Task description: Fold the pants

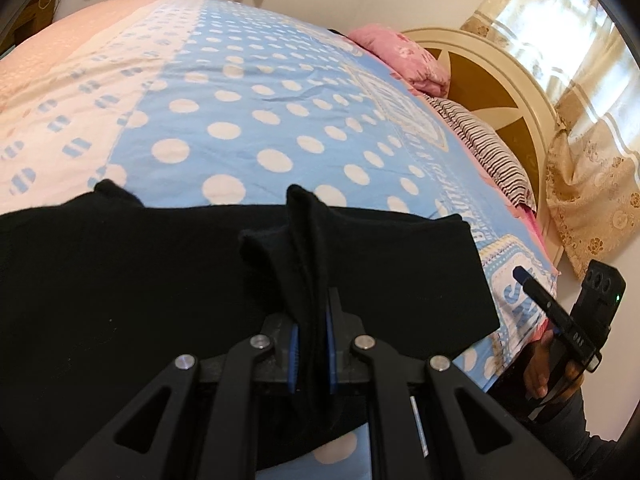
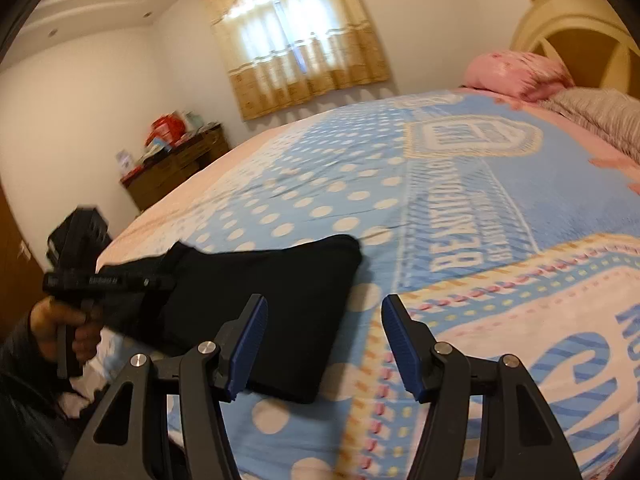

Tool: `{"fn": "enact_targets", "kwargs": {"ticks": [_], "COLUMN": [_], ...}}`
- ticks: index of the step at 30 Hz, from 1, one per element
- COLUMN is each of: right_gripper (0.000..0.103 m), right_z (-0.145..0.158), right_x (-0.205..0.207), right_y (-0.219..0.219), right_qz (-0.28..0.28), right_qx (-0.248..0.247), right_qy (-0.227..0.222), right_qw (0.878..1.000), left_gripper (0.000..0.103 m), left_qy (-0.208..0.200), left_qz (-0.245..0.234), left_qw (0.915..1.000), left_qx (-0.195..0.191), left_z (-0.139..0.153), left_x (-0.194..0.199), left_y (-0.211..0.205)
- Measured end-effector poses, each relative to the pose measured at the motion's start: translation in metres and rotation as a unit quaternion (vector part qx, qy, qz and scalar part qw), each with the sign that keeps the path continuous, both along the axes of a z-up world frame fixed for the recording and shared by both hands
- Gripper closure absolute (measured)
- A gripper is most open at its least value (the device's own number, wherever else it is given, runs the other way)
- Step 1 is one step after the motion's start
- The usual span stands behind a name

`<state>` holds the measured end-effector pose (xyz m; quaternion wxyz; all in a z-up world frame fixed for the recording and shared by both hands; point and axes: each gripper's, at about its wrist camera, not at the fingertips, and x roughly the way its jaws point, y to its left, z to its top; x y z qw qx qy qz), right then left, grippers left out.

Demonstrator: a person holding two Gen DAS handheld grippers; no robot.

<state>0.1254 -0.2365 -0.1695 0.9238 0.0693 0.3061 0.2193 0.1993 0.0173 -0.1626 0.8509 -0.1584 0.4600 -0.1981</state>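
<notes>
I keep L hand-held gripper (image 1: 312, 344) pinched on a fold of the black pants (image 1: 160, 280) lying on the bed (image 1: 240, 100), prob. to drag it over; R hand-held gripper (image 2: 322, 344) gapes empty, free to pin cloth.

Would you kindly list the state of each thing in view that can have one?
Black pants: partly folded, lying on the bed, one fold pinched up.
Left gripper: shut on the pants' fabric.
Right gripper: open, holding nothing.
Bedspread: spread nearly flat, a few wrinkles.
Curtains: drawn across the window.
</notes>
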Motion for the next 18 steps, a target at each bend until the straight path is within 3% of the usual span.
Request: {"fn": "enact_targets", "kwargs": {"ticks": [7,11,14,16,18], "right_gripper": [0.042,0.042,0.042,0.042,0.042], "right_z": [-0.002,-0.032,-0.034,-0.028,-0.017], "right_x": [-0.008,0.006,0.004,0.005,0.011], "right_y": [0.027,0.047,0.052,0.052,0.049], "right_qz": [0.073,0.091,0.090,0.094,0.096], "right_qx": [0.011,-0.039,-0.073,-0.069,-0.046], "right_qy": [0.009,0.097,0.091,0.094,0.084], "right_qw": [0.997,0.990,0.989,0.989,0.991], "left_gripper": [0.092,0.089,0.069,0.056,0.051], "left_qy": [0.005,0.006,-0.005,-0.016,-0.029], "left_qz": [0.010,0.012,0.007,0.004,0.002], "left_qw": [0.9999,0.9999,0.9998,0.9991,0.9974], "left_qx": [-0.008,-0.001,0.020,0.038,0.066], "left_z": [-0.008,-0.009,-0.004,-0.002,0.001], "left_x": [0.001,0.000,-0.007,-0.010,-0.013], "left_y": [0.009,0.006,0.004,0.004,0.002]}}
